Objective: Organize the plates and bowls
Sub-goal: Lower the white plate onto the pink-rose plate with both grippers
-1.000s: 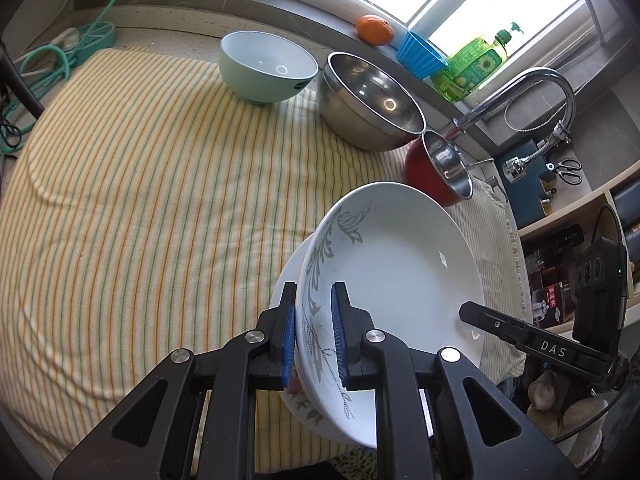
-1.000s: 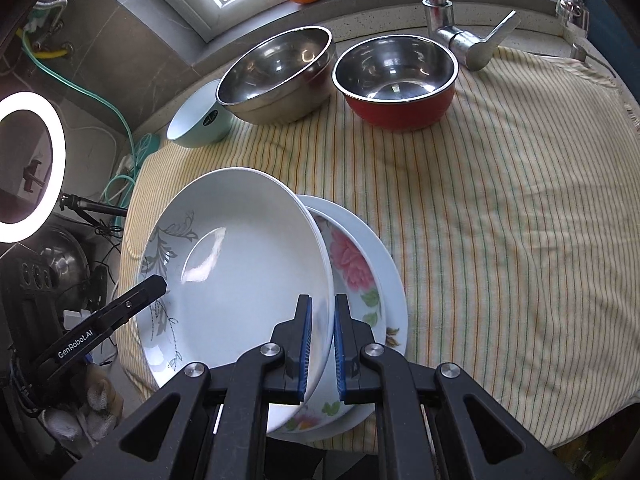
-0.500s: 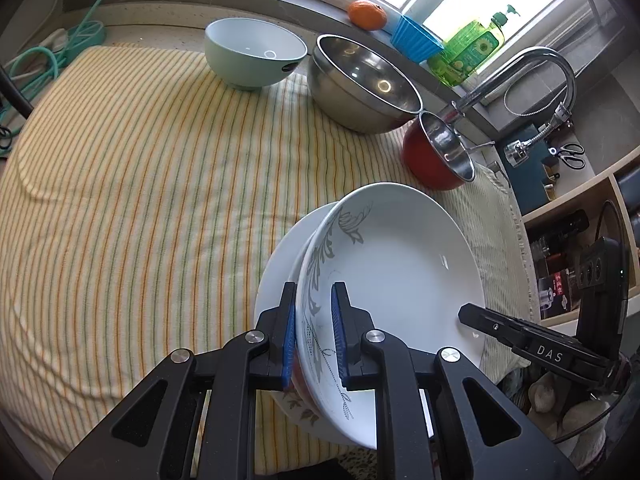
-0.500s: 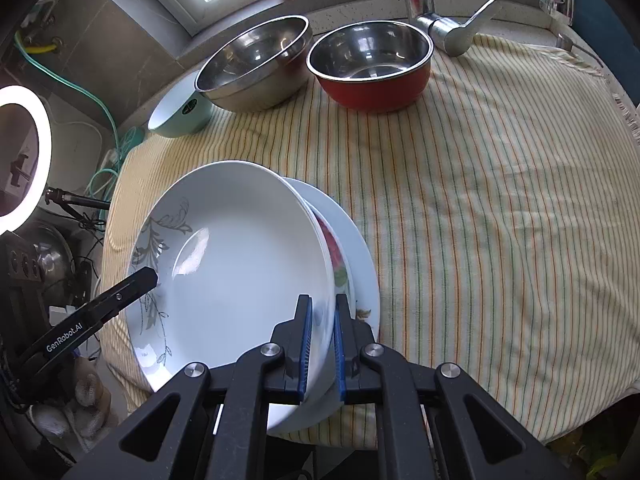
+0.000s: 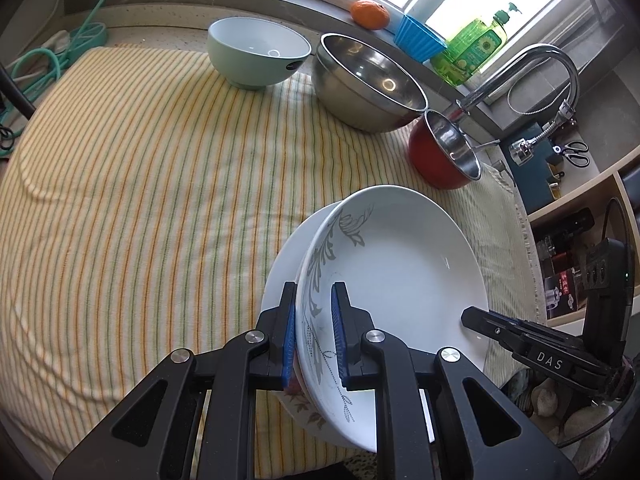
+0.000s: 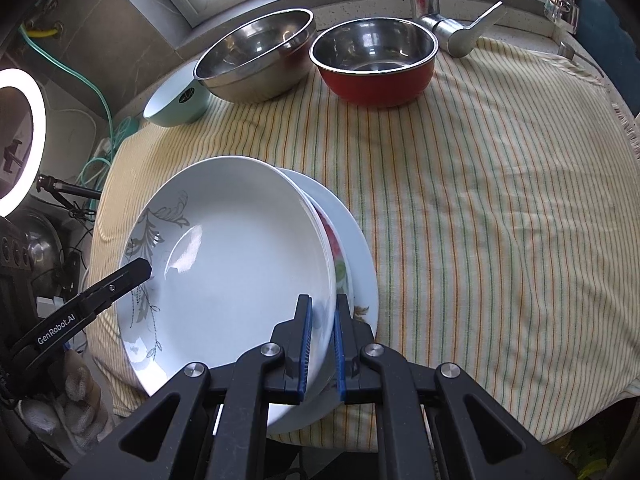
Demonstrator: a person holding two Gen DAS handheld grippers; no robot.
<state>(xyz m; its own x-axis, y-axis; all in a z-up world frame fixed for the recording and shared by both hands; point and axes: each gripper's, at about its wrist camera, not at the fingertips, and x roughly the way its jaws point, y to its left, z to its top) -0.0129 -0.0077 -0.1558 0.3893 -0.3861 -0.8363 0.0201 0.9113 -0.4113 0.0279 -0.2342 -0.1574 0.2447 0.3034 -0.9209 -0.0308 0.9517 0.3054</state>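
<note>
1. The left gripper [image 5: 314, 334] has its blue pads pinched on the rim of the white deep plate with a grey vine pattern [image 5: 396, 276], with only a narrow gap between them.
2. The right gripper [image 6: 320, 340] clamps the same plate's opposite rim, nearly closed.
3. The plate sits tilted just above a flat white plate with a pink flower print [image 6: 352, 252], which lies on the yellow striped cloth [image 6: 480, 200].
4. Beyond the plate stand a mint ceramic bowl [image 5: 258, 52], a steel mixing bowl [image 5: 366, 84] and a red-sided steel bowl [image 6: 374, 62].

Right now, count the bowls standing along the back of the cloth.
3: a mint bowl at the left end, a steel bowl in the middle, a red bowl nearest the tap. None looks hidden.
</note>
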